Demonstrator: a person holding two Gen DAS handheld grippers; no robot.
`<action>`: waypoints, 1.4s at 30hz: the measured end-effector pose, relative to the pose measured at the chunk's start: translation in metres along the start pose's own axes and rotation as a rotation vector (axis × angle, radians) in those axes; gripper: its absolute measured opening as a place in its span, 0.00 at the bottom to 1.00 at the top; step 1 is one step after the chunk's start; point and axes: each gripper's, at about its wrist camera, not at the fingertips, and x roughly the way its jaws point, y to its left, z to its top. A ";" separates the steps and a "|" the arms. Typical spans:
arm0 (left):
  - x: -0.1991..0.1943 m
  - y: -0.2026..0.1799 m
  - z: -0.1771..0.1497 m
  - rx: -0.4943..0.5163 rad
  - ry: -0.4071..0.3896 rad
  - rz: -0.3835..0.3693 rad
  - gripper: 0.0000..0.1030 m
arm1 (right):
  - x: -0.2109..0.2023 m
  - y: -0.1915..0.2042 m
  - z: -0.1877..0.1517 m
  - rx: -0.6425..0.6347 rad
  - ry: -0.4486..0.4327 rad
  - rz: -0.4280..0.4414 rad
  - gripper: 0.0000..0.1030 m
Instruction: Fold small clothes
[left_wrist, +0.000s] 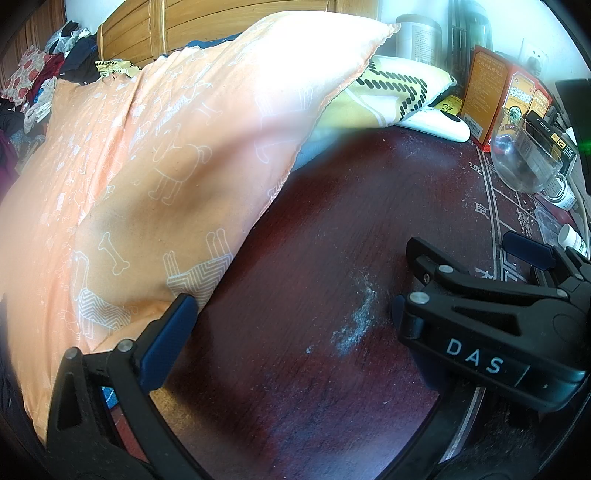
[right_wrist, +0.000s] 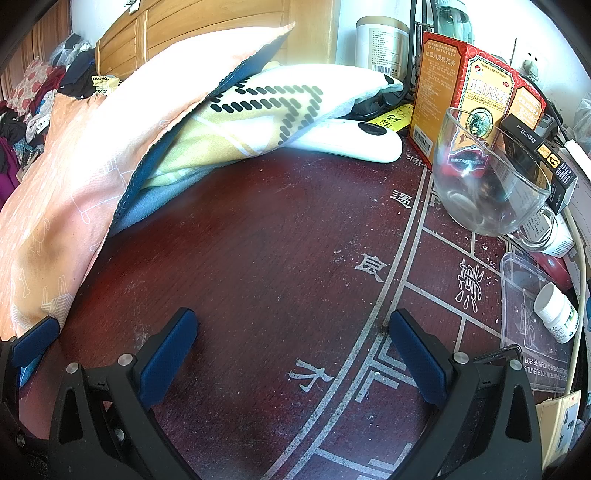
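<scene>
A dark red-brown wooden table (right_wrist: 258, 251), dusted with pale specks, is marked with pale lines and Chinese characters along its right part. Behind it a honey-coloured slatted wooden headboard (right_wrist: 192, 33) is seen against a white wall (right_wrist: 347, 14). Strong light is thrown from above, so that the upper surfaces are washed out to white. At the far left a heap of mixed fabrics (left_wrist: 40, 85) is piled. A wall socket (left_wrist: 533, 59) is fitted at the upper right.
</scene>
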 end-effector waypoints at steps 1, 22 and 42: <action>-0.004 -0.004 -0.002 0.000 0.000 0.000 1.00 | 0.001 0.000 0.001 0.000 0.000 0.000 1.00; -0.002 -0.004 -0.001 0.000 0.001 -0.001 1.00 | 0.001 0.000 0.000 0.000 0.000 -0.001 1.00; -0.009 -0.011 -0.006 0.000 0.001 -0.002 1.00 | 0.001 0.000 0.000 0.000 0.000 0.000 1.00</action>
